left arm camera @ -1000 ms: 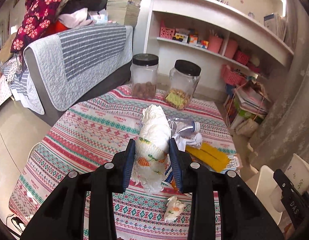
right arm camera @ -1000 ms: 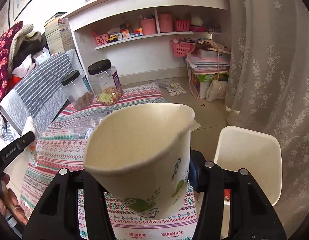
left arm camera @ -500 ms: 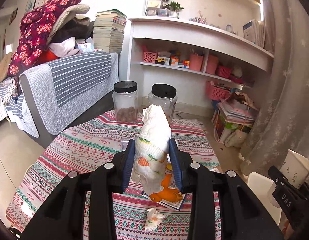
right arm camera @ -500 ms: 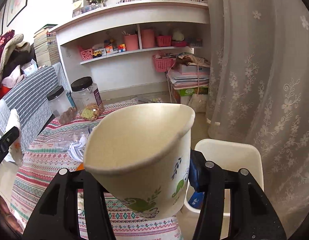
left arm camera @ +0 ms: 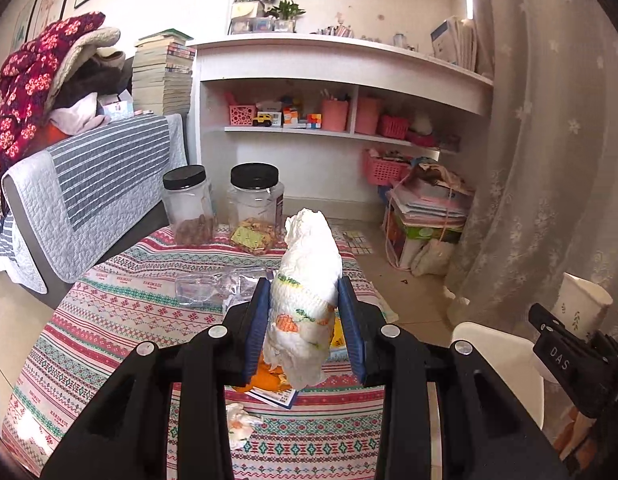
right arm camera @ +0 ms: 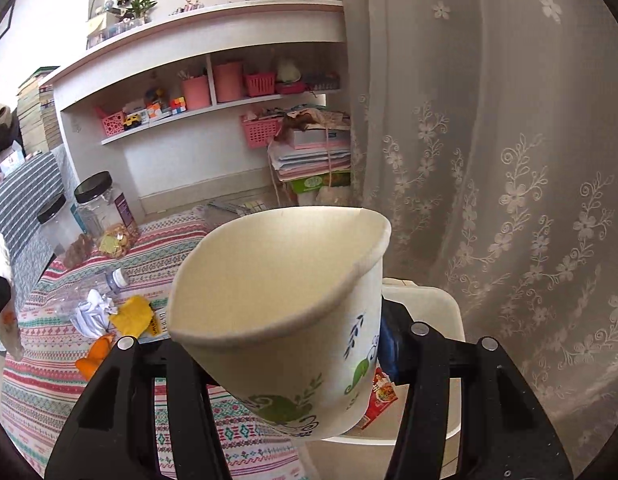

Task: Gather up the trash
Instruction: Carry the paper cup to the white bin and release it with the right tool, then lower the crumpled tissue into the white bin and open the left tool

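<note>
My left gripper (left arm camera: 305,300) is shut on a crumpled white tissue (left arm camera: 309,268) printed in orange and green, held above the striped tablecloth (left arm camera: 121,320). In the right wrist view my right gripper (right arm camera: 285,352) is shut on a squashed paper cup (right arm camera: 277,280) with green leaves, its mouth facing me. The cup hides most of both fingers. It hangs at the table's right edge over the white bin (right arm camera: 449,308), which holds a red wrapper (right arm camera: 379,400). The bin (left arm camera: 497,344) and cup (left arm camera: 581,308) also show at the right of the left wrist view.
On the table lie a crushed clear bottle (left arm camera: 213,288), a white paper ball (right arm camera: 95,312), a yellow scrap (right arm camera: 133,314), orange peel (right arm camera: 93,354) and a small tissue (left arm camera: 239,426). Two black-lidded jars (left arm camera: 255,208) stand at the far edge. A lace curtain (right arm camera: 509,200) hangs right.
Both grippers have swung to the right, away from the table's middle, still holding tissue and cup. The white bin now sits right under the cup, and the curtain fills more of the right view.
</note>
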Demonstrator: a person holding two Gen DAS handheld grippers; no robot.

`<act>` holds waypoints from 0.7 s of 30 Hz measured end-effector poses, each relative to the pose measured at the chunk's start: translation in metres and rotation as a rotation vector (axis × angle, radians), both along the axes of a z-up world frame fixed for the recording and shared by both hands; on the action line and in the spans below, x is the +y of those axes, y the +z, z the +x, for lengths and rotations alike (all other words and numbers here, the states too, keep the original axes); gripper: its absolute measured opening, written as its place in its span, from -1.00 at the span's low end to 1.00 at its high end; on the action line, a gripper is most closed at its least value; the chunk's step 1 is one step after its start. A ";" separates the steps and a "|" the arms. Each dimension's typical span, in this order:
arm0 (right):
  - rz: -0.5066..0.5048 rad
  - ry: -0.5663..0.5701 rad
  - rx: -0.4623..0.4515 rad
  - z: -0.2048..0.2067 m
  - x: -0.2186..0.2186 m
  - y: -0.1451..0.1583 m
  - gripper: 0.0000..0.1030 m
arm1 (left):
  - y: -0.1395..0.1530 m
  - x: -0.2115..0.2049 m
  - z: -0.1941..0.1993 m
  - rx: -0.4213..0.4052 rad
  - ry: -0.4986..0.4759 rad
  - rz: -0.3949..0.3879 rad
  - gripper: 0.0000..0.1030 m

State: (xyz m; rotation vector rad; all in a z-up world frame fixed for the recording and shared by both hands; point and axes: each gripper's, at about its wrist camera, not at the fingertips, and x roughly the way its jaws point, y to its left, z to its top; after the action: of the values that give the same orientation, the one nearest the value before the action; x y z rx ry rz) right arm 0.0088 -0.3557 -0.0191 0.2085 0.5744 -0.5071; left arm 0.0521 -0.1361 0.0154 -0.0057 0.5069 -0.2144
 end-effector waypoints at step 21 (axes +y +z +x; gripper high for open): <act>-0.048 -0.166 0.060 -0.029 -0.090 -0.015 0.72 | -0.027 -0.114 -0.007 0.078 -0.204 -0.017 -0.33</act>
State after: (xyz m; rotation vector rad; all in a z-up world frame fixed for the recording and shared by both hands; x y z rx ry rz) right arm -0.0198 -0.4453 -0.0343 0.1972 0.6054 -0.6892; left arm 0.0449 -0.2503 -0.0112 0.0213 0.5832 -0.4196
